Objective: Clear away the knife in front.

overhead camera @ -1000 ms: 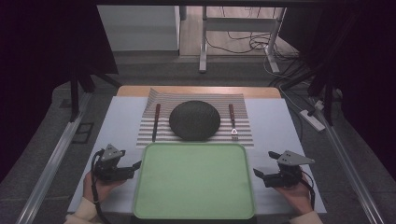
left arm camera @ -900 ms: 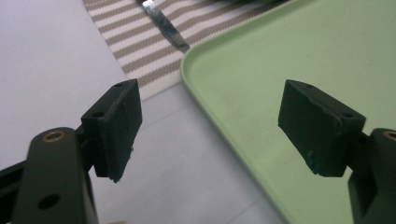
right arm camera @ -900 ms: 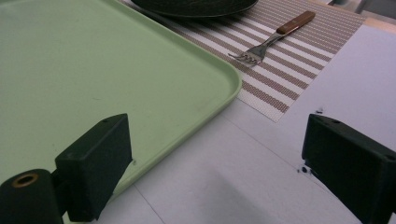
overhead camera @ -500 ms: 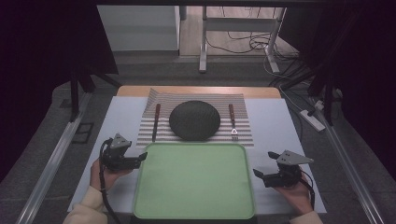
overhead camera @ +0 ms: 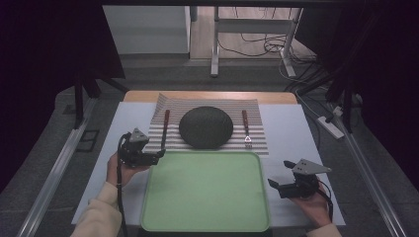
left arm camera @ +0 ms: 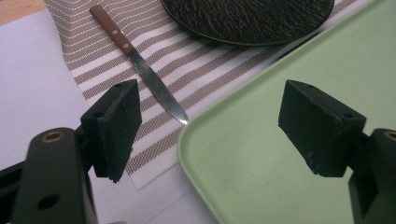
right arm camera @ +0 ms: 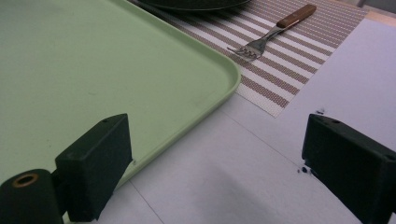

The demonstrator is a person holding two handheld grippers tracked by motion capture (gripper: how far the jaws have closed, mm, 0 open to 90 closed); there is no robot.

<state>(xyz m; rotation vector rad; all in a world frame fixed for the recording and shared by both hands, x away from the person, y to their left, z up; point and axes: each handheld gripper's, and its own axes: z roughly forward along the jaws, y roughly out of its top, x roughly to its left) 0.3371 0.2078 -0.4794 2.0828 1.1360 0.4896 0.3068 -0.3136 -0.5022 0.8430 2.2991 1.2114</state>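
While your left tool [overhead camera: 157,157] is gaping beside the knife [left arm camera: 140,65], your right tool [overhead camera: 274,185] is gaping too.

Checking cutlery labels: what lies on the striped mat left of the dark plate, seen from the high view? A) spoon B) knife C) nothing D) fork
B: the knife with a wooden handle lies on the striped mat left of the plate; the fork lies on the right.
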